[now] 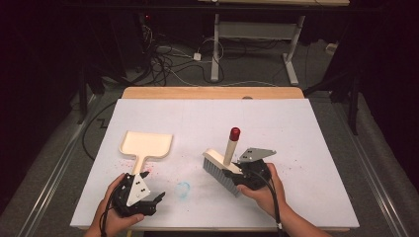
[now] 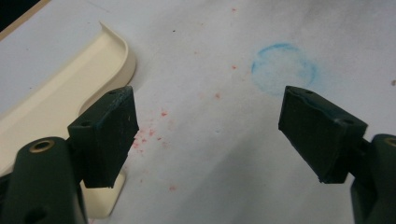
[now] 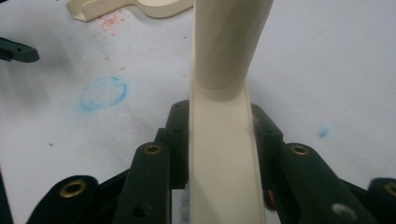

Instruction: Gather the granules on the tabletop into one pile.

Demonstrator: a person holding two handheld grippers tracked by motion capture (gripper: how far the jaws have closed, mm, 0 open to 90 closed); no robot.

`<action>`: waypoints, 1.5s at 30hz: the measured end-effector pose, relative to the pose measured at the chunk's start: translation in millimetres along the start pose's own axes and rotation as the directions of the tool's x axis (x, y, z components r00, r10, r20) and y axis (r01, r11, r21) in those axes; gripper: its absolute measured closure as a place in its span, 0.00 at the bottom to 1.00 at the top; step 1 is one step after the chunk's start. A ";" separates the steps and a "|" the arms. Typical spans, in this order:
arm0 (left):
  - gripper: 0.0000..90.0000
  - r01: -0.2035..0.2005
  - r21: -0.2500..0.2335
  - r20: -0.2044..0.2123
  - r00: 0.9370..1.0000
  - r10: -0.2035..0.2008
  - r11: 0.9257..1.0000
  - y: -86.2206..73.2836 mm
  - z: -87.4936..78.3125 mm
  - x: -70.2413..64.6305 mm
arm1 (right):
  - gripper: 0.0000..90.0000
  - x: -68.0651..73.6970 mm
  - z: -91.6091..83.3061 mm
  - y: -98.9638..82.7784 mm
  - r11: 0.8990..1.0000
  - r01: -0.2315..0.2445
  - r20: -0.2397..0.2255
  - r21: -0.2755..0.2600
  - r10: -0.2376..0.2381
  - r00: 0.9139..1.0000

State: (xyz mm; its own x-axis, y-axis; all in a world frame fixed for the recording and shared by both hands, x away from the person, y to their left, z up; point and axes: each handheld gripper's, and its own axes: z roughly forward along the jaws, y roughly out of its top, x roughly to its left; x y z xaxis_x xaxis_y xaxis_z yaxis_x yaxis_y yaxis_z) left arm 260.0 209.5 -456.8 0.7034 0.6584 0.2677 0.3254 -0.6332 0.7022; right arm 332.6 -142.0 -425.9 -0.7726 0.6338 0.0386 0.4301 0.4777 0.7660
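While the right gripper [image 1: 236, 176] clamps the light, stiff brush [image 1: 222, 168] at its back, the left gripper [image 2: 210, 135] gapes empty near the probably rigid dustpan [image 1: 146, 144].

High view: fixed above the near edge, facing forward and down over the whole white table [image 1: 212, 118] to the floor beyond; left gripper view: low and close, looking along its spread jaws at the dustpan [image 2: 60, 93] and blue ring [image 2: 284, 69]; right gripper view: very close behind the brush [image 3: 224, 116], sharing that ring and dustpan.
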 end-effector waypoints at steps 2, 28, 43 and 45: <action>0.21 -0.005 0.005 0.004 1.000 0.005 1.000 0.4 1.0 -0.6 | 0.75 -3.3 -4.1 -0.8 1.000 -0.006 -0.004 -0.002 0.005 1.000; 0.21 -0.032 0.027 0.011 0.999 0.032 0.999 3.3 5.9 -4.2 | 0.75 -56.8 -56.5 -22.2 1.000 0.007 0.361 -0.018 0.000 0.933; 0.22 -0.040 0.025 0.013 0.999 0.040 0.999 3.2 5.7 -4.7 | 0.75 -12.1 -3.9 -6.7 0.997 0.066 0.340 0.029 -0.072 0.938; 0.22 -0.039 0.023 0.015 0.999 0.038 0.999 2.6 5.2 -4.4 | 0.75 -6.8 1.0 -5.5 0.997 0.073 0.342 0.027 -0.078 0.937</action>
State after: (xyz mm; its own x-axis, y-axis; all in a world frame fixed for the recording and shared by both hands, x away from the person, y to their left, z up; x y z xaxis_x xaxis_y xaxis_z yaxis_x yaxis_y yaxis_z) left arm 261.0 202.8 -459.6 0.7247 0.6276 0.2846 0.3125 -0.6674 0.6760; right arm 336.0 -148.4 -430.9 -0.5977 0.7640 -0.2430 0.3847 0.5393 0.7491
